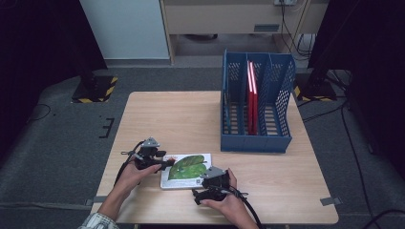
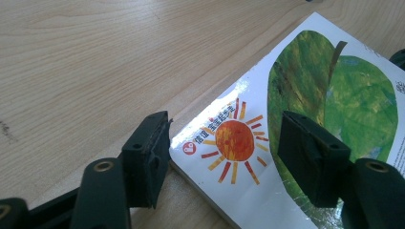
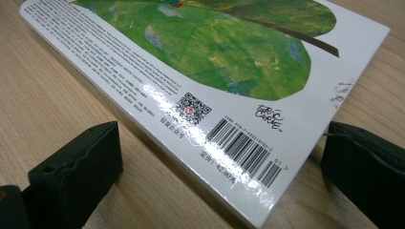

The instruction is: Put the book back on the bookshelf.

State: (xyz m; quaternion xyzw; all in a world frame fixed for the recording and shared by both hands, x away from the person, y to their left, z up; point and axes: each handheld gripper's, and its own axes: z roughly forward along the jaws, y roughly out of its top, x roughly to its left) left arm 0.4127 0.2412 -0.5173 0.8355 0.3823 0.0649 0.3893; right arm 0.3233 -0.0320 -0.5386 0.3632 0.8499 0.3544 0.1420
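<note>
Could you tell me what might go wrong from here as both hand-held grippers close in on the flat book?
1. The book lies flat on the table, so the left hand-held gripper, open astride one corner, may slide off the glossy cover.
2. The right hand-held gripper stands open around the barcode corner; pinching only there could bend the cover.
3. Uneven lifting might twist the book.

— What do the person's tools look like?
— Both the left gripper [image 1: 165, 164] and the right gripper [image 1: 203, 193] are black, each topped by a grey three-cornered plate, each trailing a black cable.
— The jaws?
— Blocky black pads, brass-ringed screw holes behind.
— Clothing?
— A plaid sleeve [image 1: 98, 222] — light checks.
</note>
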